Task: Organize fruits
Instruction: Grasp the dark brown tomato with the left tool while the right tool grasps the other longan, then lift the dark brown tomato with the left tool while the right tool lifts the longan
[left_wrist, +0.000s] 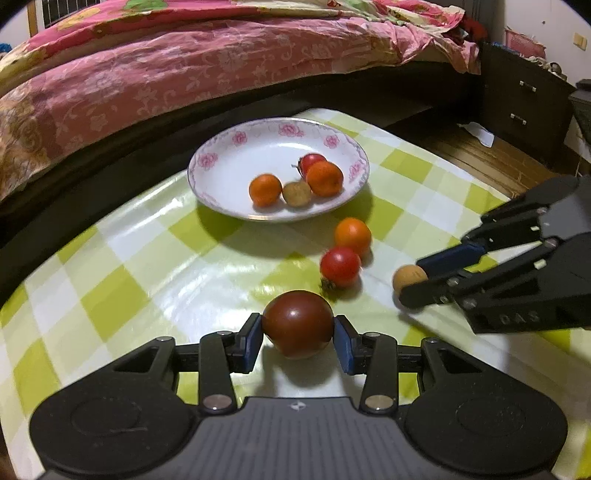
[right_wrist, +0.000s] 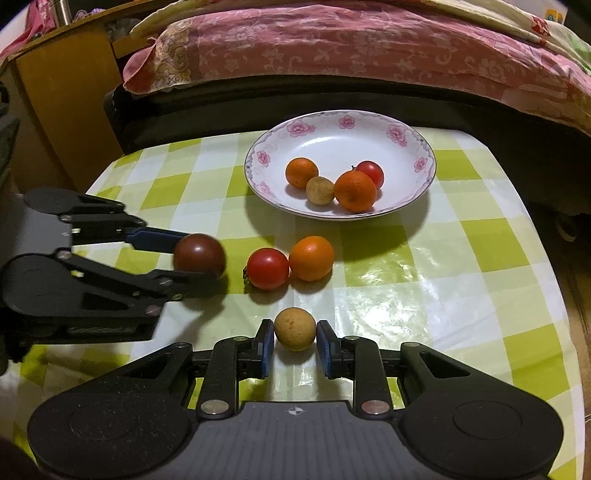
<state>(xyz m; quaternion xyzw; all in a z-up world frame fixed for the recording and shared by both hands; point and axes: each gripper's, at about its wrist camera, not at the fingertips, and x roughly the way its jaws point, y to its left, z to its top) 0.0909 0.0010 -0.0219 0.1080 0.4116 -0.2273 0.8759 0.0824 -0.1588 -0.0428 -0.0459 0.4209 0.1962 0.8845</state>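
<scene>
My left gripper (left_wrist: 298, 334) is shut on a dark red tomato (left_wrist: 297, 324), just above the checked tablecloth; it also shows in the right wrist view (right_wrist: 199, 257). My right gripper (right_wrist: 294, 341) is shut on a small tan longan (right_wrist: 295, 329), seen in the left wrist view too (left_wrist: 408, 278). A red tomato (right_wrist: 267, 268) and an orange tangerine (right_wrist: 311, 258) lie on the cloth between the grippers and the plate. The white flowered plate (right_wrist: 332, 125) holds two tangerines (right_wrist: 355, 191), a longan (right_wrist: 320, 190) and a red tomato (right_wrist: 370, 173).
The table with the green-and-white checked cloth (right_wrist: 461, 258) stands against a bed with a pink quilt (right_wrist: 351, 40). A dark drawer cabinet (left_wrist: 524, 107) stands at the far right of the left wrist view. A wooden headboard (right_wrist: 62, 96) is at the left.
</scene>
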